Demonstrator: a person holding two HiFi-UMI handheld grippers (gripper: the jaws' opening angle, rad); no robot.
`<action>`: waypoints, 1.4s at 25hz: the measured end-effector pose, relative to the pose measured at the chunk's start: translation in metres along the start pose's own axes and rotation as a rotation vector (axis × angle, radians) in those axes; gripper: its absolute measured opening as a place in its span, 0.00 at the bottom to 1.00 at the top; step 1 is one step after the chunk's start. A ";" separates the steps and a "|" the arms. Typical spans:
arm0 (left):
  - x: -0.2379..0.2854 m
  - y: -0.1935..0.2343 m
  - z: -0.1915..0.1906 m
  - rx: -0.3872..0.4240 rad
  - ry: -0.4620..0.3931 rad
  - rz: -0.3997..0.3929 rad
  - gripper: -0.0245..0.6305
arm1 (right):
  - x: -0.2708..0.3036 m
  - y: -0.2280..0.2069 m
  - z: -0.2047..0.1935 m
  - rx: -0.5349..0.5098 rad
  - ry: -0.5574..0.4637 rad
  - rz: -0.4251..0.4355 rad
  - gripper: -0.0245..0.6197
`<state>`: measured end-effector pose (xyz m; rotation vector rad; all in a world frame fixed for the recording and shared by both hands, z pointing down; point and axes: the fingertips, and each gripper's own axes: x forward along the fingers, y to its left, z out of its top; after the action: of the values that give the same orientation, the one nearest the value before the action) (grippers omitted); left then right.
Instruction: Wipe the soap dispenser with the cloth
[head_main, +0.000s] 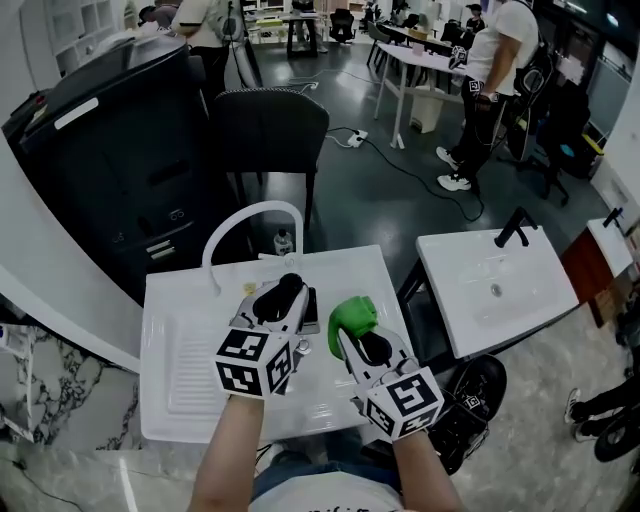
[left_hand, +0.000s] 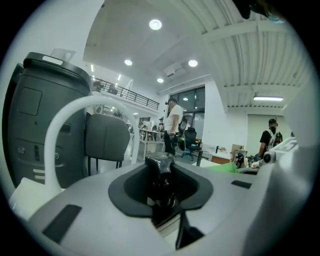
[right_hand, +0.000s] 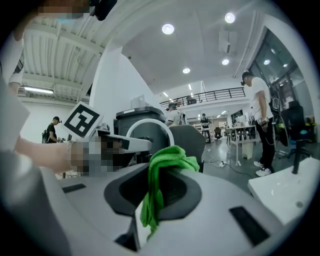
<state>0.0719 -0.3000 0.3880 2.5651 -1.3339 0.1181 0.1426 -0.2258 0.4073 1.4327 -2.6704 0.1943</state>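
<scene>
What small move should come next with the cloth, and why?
Probably swing the right gripper leftward until the green cloth touches the soap dispenser. The left gripper has its tongs clamped on the dark dispenser above the white sink. Cloth and dispenser sit side by side but apart, so wiping cannot begin.

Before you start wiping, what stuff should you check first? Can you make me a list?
1. Green cloth gripped by the right gripper: ok, pinched between its jaws.
2. Soap dispenser gripped by the left gripper: ok, the dark dispenser sits clamped between its jaws.
3. Cloth touching the dispenser: not ok, they are side by side with a gap.
4. Both held above the white sink: ok.
5. Where the dispenser is dirty: cannot tell, it is too dark to see.
</scene>
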 end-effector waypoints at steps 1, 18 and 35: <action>-0.009 0.005 0.002 -0.018 0.001 0.005 0.20 | 0.001 0.009 0.004 -0.006 -0.007 0.001 0.11; -0.142 0.104 -0.036 -0.441 0.104 0.101 0.20 | 0.036 0.185 -0.007 -0.046 0.019 0.109 0.11; -0.170 0.128 -0.040 -0.633 0.045 0.198 0.20 | 0.066 0.204 -0.022 -0.077 0.152 0.187 0.11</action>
<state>-0.1288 -0.2245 0.4186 1.8945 -1.3378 -0.1840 -0.0632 -0.1643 0.4264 1.0995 -2.6536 0.2044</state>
